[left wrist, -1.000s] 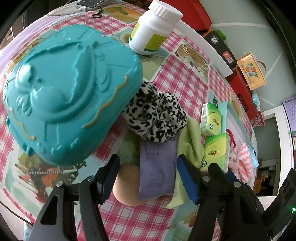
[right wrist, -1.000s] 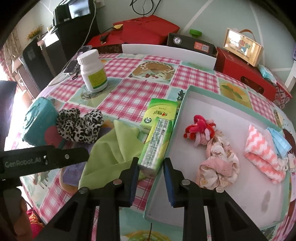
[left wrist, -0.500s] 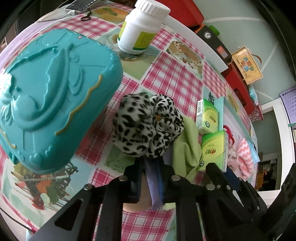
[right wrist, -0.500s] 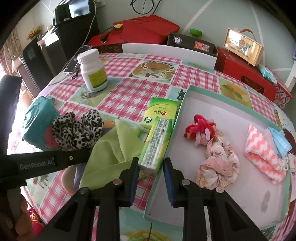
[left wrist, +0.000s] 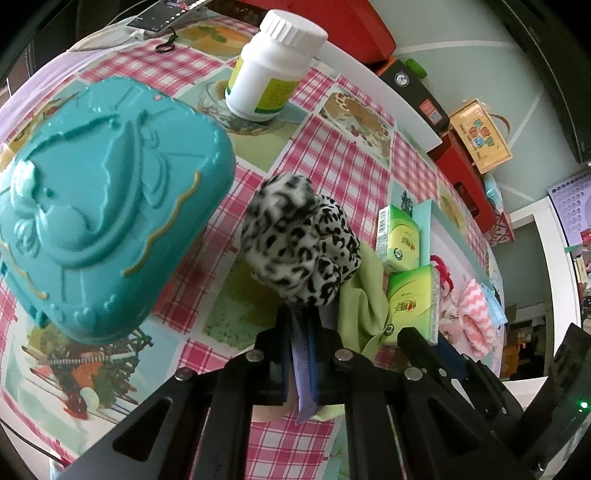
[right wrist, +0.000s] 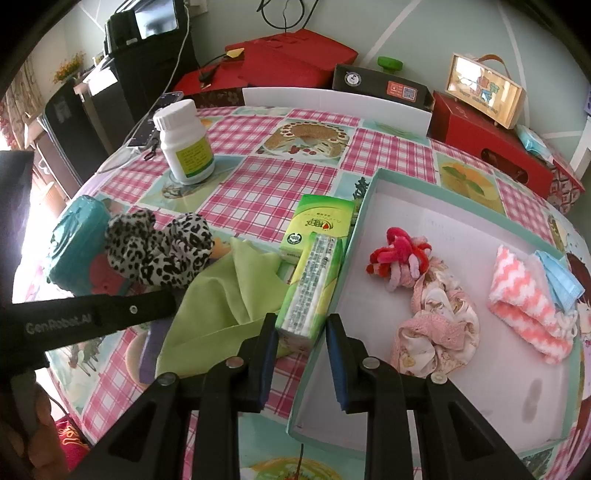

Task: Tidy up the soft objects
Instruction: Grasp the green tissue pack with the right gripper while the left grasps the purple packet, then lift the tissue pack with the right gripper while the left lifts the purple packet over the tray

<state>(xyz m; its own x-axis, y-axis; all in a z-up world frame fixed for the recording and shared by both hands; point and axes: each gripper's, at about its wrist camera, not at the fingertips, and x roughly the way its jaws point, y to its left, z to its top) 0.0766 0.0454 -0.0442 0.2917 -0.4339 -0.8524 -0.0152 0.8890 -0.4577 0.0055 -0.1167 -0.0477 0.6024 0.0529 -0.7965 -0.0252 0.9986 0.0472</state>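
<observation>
The purple cloth (left wrist: 300, 373) on the counter (left wrist: 332, 158), just under the leopard scrunchie (left wrist: 295, 251), is now pinched by the left gripper (left wrist: 299, 354), whose jaws were spread a second ago. It seems ready to lift toward the tray (right wrist: 369, 192). The right gripper (right wrist: 301, 354) jaws stay partly spread around a tissue pack (right wrist: 314, 288), perhaps not squeezing it.

A pale green wall (right wrist: 424, 33) rises behind the tabletop (right wrist: 258, 184) (pink gingham cloth). Bright daylight floods in at the left. Black furniture (right wrist: 147, 74) stands there.
</observation>
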